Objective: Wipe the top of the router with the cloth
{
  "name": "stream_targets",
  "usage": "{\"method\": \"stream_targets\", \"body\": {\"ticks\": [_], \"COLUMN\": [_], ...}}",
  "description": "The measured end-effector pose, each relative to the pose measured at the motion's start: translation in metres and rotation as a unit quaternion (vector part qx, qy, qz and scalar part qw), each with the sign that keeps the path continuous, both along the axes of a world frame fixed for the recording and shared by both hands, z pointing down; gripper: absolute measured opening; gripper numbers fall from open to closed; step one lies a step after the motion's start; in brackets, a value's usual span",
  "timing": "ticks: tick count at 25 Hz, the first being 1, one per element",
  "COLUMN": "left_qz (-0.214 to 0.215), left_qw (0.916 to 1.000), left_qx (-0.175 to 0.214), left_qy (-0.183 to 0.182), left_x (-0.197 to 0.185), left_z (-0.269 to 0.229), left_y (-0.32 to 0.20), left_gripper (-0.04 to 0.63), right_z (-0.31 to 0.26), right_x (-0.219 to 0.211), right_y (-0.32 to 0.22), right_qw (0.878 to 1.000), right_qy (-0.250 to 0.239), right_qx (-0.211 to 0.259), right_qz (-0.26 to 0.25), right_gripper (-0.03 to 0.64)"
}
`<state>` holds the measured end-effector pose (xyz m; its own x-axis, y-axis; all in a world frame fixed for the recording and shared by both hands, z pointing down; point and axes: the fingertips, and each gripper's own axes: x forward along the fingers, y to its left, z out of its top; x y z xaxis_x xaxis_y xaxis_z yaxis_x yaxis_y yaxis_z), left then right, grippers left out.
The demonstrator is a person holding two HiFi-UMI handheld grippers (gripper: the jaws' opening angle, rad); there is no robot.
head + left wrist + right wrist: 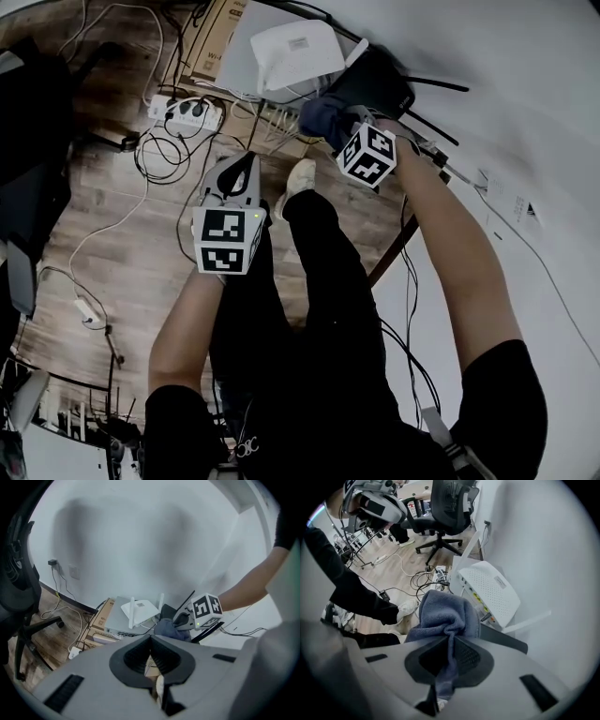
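Clamping the right gripper [449, 639] shut on the bunched blue cloth [443, 613], holding it at the black router's [375, 80] near edge, beside the white router [487, 590]. Hanging the left gripper [151, 641] closed, empty, well apart. Possibly risking snagging an antenna [436, 84] and dragging the router off its perch.

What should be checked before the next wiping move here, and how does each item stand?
1. Cloth held: ok, the right gripper has its jaws closed on it.
2. Free cloth to wipe with: ok, a bunch sticks out past the jaws.
3. Cloth touching a router top: cannot tell; it sits at the black router, beside the white router.
4. Which router is meant: cannot tell.
5. Left gripper clear: ok, shut, empty, held apart from both routers.
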<state>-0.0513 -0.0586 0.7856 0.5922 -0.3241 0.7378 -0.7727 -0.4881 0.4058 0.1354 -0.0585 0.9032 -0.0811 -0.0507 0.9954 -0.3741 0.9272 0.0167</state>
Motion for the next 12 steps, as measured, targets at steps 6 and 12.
{"method": "stream_targets", "body": {"ticks": [6, 12], "left_qz": [0.007, -0.010], "left_qw": [1.0000, 0.9999], "left_qx": [-0.004, -0.002], "left_qy": [-0.003, -0.011], "left_x": [-0.010, -0.025], "left_z": [0.004, 0.011], "left_y": [0.006, 0.003], "left_gripper": [0.003, 0.003], "right_z": [-0.001, 0.002], "right_x": [0.010, 0.031], "right_y": [0.030, 0.048], "right_qw": [0.988, 0.973], "right_qy": [0.007, 0.050], "right_qx": [-0.052, -0.084], "right_qz": [-0.146, -0.211], "right_gripper": [0.020, 0.020]}}
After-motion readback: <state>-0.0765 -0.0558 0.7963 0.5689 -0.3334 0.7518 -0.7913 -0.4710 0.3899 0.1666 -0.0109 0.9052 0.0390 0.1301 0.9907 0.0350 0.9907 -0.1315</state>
